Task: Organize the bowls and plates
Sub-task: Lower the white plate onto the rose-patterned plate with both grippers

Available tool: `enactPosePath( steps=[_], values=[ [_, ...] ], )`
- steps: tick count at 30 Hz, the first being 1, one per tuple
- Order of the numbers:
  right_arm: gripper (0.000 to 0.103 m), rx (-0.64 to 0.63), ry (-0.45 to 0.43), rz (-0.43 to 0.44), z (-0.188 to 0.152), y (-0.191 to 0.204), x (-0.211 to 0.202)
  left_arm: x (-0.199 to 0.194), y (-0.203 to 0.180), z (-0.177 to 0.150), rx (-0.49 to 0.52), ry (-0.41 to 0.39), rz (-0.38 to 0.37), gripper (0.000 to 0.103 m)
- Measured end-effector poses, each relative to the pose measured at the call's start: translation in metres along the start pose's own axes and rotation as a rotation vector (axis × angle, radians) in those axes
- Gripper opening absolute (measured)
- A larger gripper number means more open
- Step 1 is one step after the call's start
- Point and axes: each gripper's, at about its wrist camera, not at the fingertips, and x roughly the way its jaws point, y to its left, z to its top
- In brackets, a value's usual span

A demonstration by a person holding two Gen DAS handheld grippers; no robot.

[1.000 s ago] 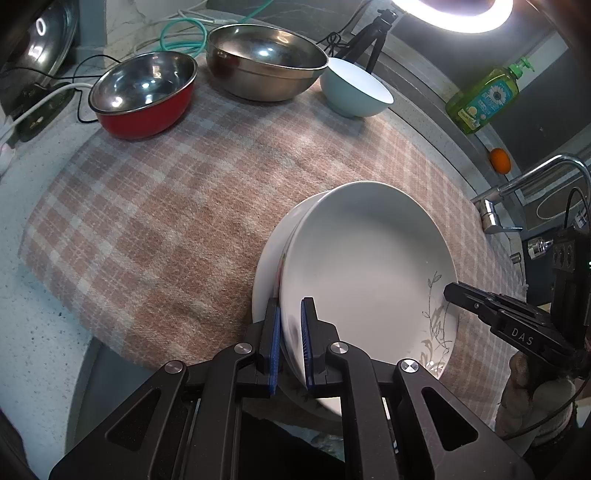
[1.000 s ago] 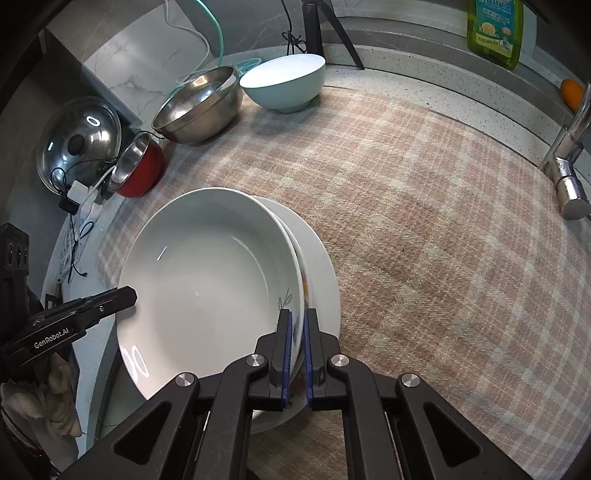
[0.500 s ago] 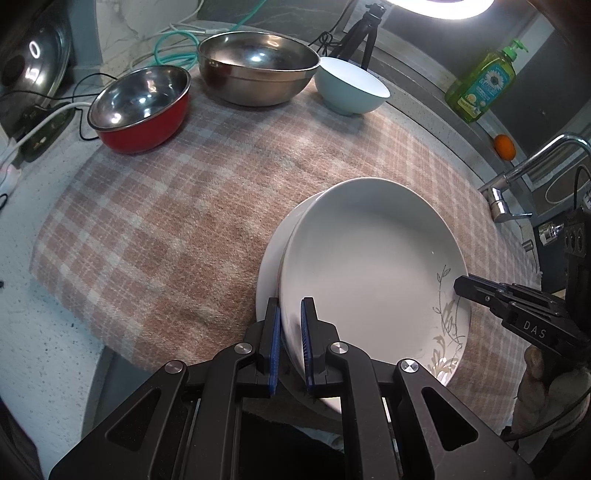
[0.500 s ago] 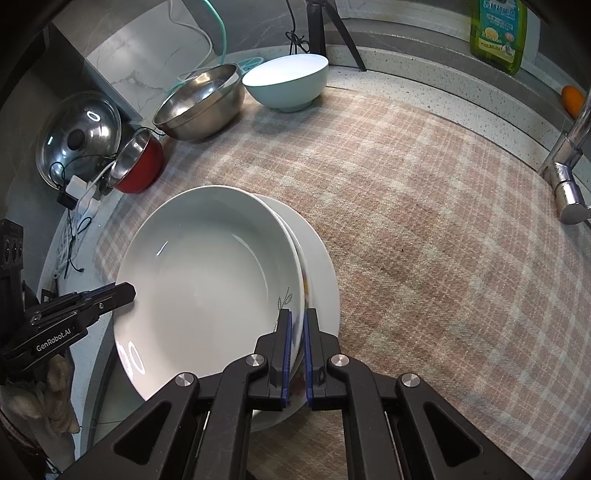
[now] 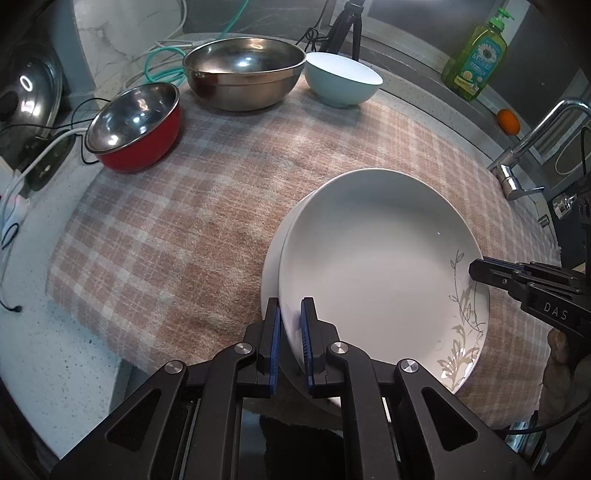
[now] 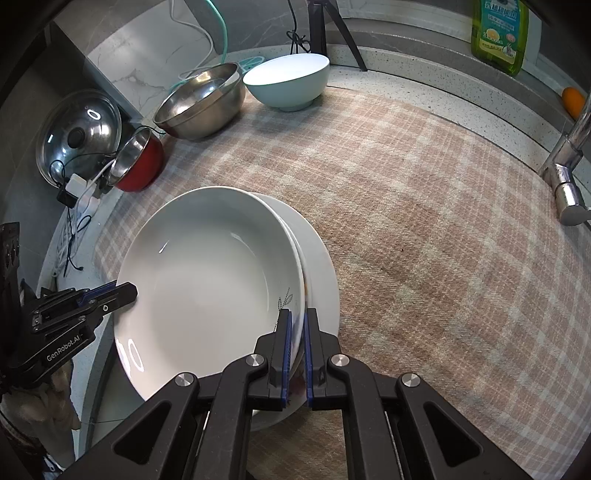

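A deep white plate (image 5: pixel 380 266) with a leaf pattern is held between both grippers, just over a flat white plate (image 5: pixel 271 258) that lies on the plaid cloth (image 5: pixel 184 221). My left gripper (image 5: pixel 291 314) is shut on the deep plate's near rim. The right gripper (image 5: pixel 476 269) grips the opposite rim. In the right wrist view my right gripper (image 6: pixel 297 317) is shut on the deep plate (image 6: pixel 210 280), the flat plate (image 6: pixel 319 258) shows beneath, and the left gripper (image 6: pixel 125 291) pinches the far side. A red bowl (image 5: pixel 136 129), a steel bowl (image 5: pixel 243 74) and a pale blue bowl (image 5: pixel 343 79) stand at the back.
A green soap bottle (image 5: pixel 476 62), an orange (image 5: pixel 508 122) and a faucet (image 5: pixel 524 155) line the right edge. A pot lid (image 5: pixel 26 99) and cables lie at the left. A tripod (image 6: pixel 317 29) stands behind the bowls. The counter's front edge is close below the plates.
The left gripper has rolled a little, so the bowls and cloth have swung in its view. Both grips on the deep plate hold. The right view is almost the same.
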Motion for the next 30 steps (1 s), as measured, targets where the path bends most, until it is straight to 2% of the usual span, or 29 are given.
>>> enactPosePath(
  steps=[17, 30],
  values=[
    [0.007, -0.006, 0.003, -0.013, -0.0001, 0.0003, 0.0006, 0.0025, -0.0066, -0.0010, 0.068, -0.001, 0.035, 0.010],
    [0.009, 0.004, 0.004, -0.003, 0.0015, -0.0003, 0.0007, 0.0052, -0.0019, -0.0003, 0.038, 0.008, 0.009, 0.016]
  ],
)
